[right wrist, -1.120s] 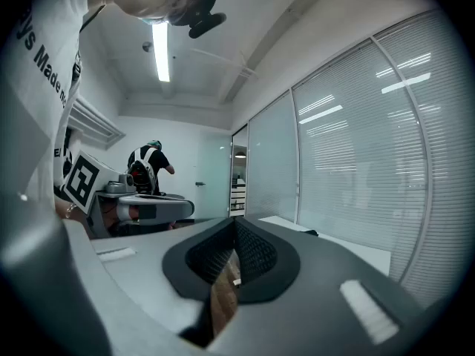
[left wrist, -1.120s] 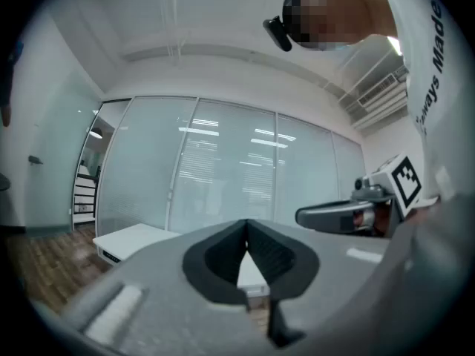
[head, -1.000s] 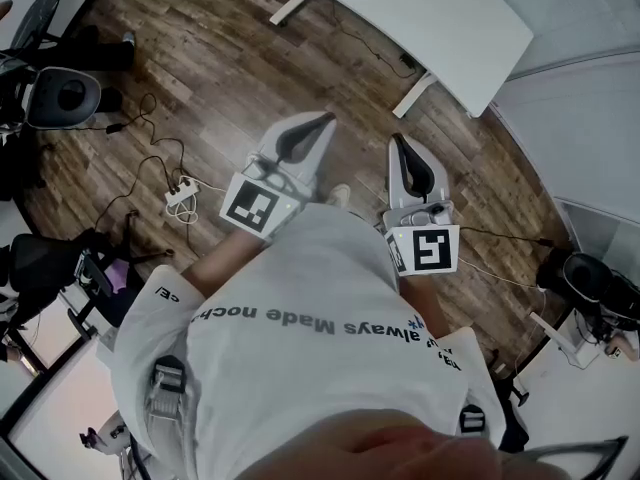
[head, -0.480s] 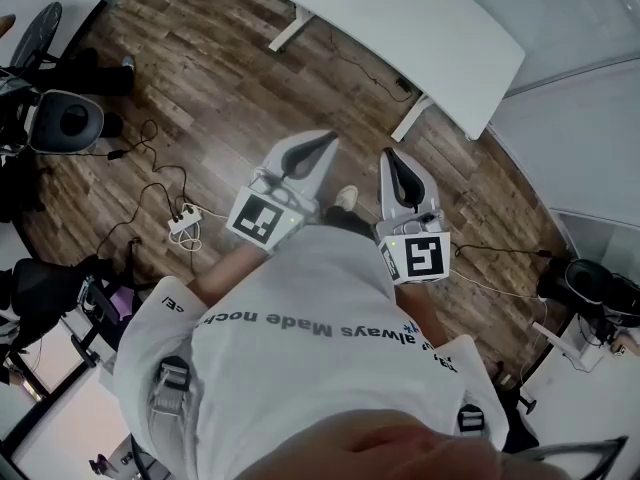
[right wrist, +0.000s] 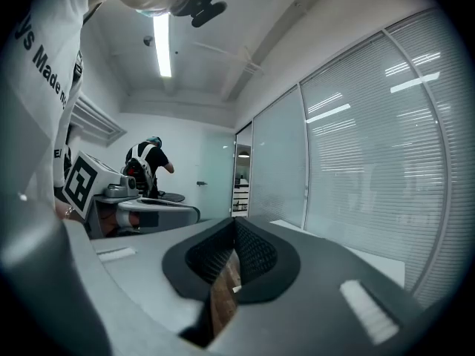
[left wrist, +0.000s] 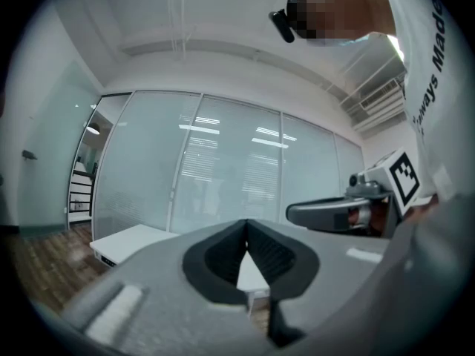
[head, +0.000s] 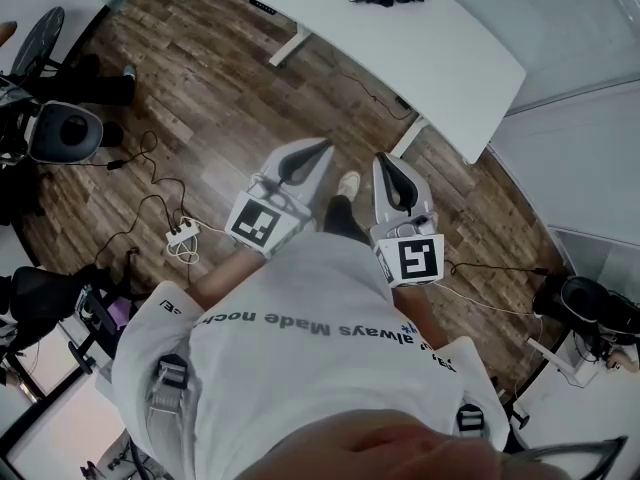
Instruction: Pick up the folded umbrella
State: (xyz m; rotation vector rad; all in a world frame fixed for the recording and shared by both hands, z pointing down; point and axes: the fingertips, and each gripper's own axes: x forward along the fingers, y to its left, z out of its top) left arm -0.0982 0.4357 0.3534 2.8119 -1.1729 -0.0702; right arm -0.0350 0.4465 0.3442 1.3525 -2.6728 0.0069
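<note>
The head camera looks steeply down over the person's white shirt (head: 300, 338) onto the wooden floor (head: 200, 88). It sits far enough off to hold the left hand-held gripper (head: 320, 148) and the right hand-held gripper (head: 387, 160) side by side mid-frame, with the desk (head: 450, 48) well beyond their tips. Each gripper camera sits close behind its own jaws and faces about level along them. The left gripper view faces a glass wall (left wrist: 223, 162), with the desk low past its jaw tips and the right hand-held gripper beside it at the right. The right gripper view shows the left hand-held gripper beside it at the left. The desk shows in both the head view and the left gripper view.
</note>
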